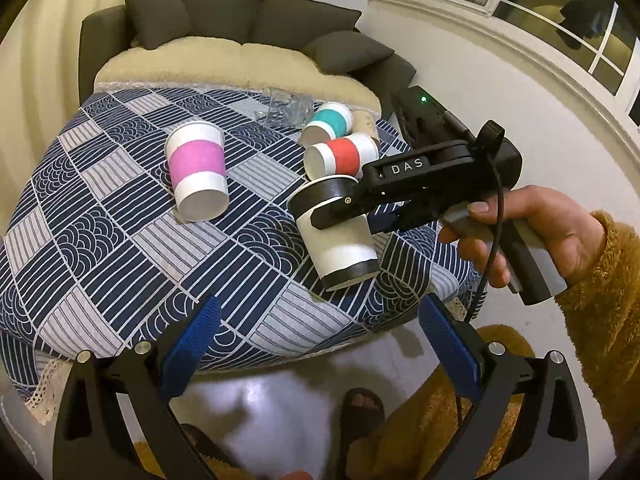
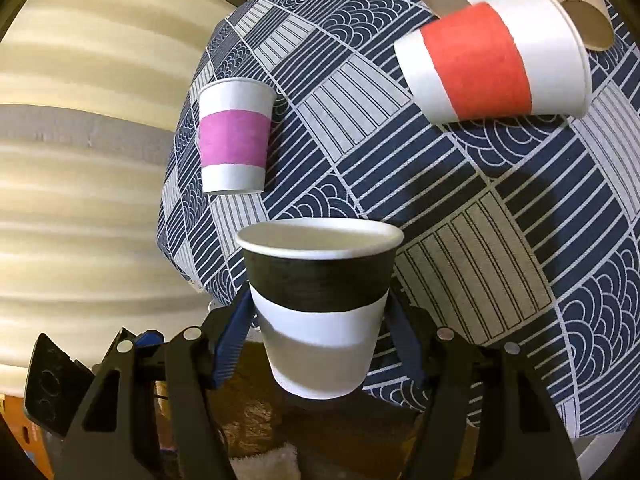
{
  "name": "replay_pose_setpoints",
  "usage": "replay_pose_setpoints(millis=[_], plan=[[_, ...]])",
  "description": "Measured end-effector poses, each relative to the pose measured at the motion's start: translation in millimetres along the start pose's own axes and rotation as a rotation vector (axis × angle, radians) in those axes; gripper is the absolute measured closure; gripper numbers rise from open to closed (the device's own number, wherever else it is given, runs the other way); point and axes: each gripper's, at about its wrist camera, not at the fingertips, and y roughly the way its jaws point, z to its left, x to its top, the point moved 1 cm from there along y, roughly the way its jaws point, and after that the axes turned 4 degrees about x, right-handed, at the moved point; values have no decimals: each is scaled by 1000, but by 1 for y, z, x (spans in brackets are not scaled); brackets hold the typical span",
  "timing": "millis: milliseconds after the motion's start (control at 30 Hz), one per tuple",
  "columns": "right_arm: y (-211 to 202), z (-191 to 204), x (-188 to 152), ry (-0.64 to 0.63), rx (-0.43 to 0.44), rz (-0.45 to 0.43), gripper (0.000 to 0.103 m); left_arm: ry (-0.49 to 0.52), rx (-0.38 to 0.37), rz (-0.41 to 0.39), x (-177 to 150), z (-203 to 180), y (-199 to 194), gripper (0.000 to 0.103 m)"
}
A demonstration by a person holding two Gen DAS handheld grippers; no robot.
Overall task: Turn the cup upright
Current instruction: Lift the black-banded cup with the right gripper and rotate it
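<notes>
My right gripper [image 2: 320, 312] is shut on a white paper cup with black bands [image 2: 318, 304], rim up and slightly tilted, near the table's right front edge. It also shows in the left wrist view [image 1: 334, 232], base touching or just above the patterned cloth [image 1: 120, 216]. My left gripper [image 1: 316, 340] is open and empty, off the table's front edge. A pink-banded cup [image 1: 196, 172] stands upright at the centre. A red-banded cup [image 1: 340, 156] and a teal-banded cup [image 1: 328, 122] lie on their sides at the back right.
A brown cardboard tube [image 2: 584, 4] and crumpled clear plastic [image 1: 286, 110] lie by the fallen cups. A dark sofa [image 1: 248, 20] with a cream blanket stands behind the table. A white wall and window are at the right. Feet show on the floor below.
</notes>
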Motion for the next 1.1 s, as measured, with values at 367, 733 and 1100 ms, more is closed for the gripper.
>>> replay_pose_setpoints(millis=[367,733,1100], plan=[[7,-11,-3,12,-32,-1,30,6,6,26,5,-1,11,6],[-18,-13,-10,18,10,-35,26,29,22,50,7,-13,15,6],[-97,0,-46,-67,48,-198,25,-25,56,146,42,-31,28,6]])
